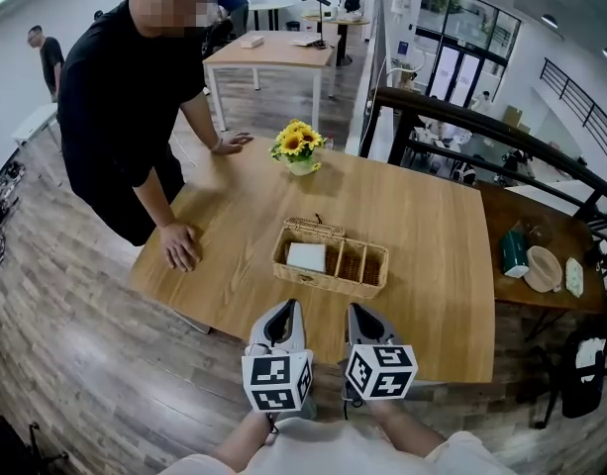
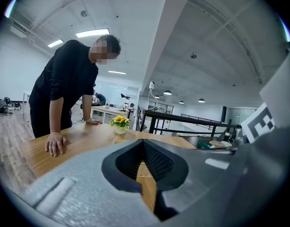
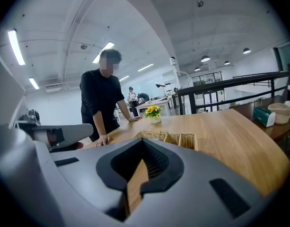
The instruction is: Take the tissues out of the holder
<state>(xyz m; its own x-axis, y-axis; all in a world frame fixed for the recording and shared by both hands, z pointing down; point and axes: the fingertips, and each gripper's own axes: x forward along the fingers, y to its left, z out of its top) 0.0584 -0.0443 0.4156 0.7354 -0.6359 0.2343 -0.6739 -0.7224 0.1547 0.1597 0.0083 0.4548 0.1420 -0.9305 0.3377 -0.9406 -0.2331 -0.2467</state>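
Note:
A wicker holder point(image 1: 367, 287) with three compartments stands in the middle of the wooden table point(image 1: 432, 226). A white stack of tissues point(image 1: 306, 256) lies in its left compartment. My left gripper point(image 1: 286, 306) and right gripper point(image 1: 356, 309) hover side by side over the table's near edge, short of the holder. Both are shut with nothing between the jaws. In the right gripper view the holder point(image 3: 169, 137) lies just beyond the closed tips of the right gripper point(image 3: 143, 140). The left gripper point(image 2: 144, 141) points across the table in its own view.
A person in black leans on the table's left side, one hand point(image 1: 180, 245) flat near the holder. A small pot of sunflowers point(image 1: 300, 149) stands at the far edge. To the right, a lower shelf carries a teal box point(image 1: 514, 253) and a bowl point(image 1: 544, 268) behind a black railing.

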